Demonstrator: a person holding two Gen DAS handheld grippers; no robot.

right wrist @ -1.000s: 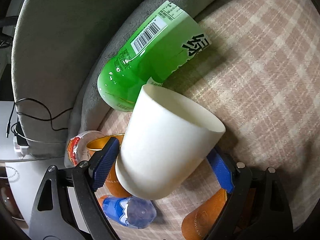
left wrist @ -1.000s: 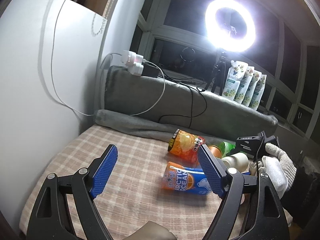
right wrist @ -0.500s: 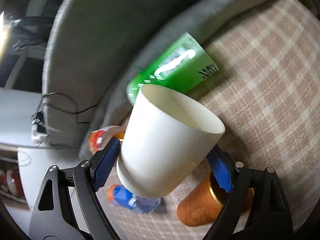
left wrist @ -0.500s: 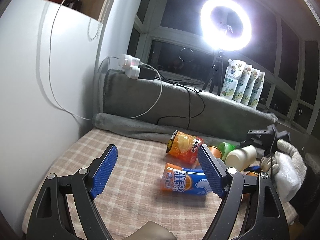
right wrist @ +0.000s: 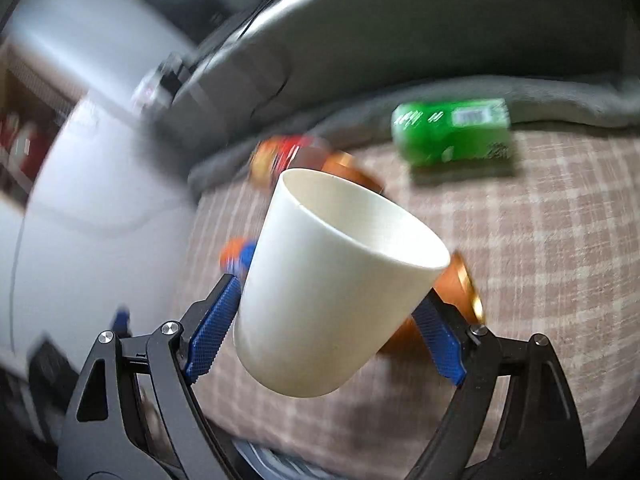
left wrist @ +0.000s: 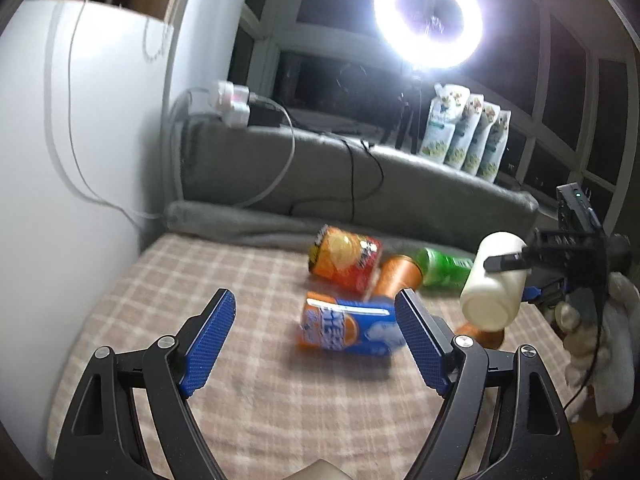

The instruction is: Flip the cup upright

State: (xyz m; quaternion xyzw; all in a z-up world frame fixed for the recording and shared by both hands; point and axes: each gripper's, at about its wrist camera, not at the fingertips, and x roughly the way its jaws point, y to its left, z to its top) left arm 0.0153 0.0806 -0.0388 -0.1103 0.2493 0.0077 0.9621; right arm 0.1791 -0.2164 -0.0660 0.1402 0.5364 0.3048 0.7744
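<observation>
Left wrist view: a checked beige-and-cream cloth [left wrist: 248, 320] covers the worktop, a grey plush blanket [left wrist: 360, 200] banked behind it, dark windows and a glaring ring light [left wrist: 428, 16] at 1 o'clock. The left claw [left wrist: 316, 340] gapes wide, gripping nothing. At 3 o'clock the smooth cream cup [left wrist: 494, 280] hangs tilted in the air in the right claw [left wrist: 516, 276], above the cloth. Lying cylinders cluster mid-frame: an orange-blue bottle [left wrist: 348, 330], a glossy crisp tube [left wrist: 346, 258].

Right wrist view, blurred: the right claw's ribbed blue pads [right wrist: 214, 330] pinch the cup [right wrist: 332, 284] on both sides, mouth tipped toward 1 o'clock. A green bottle [right wrist: 452, 132] lies at 1 o'clock against the blanket [right wrist: 440, 40].
</observation>
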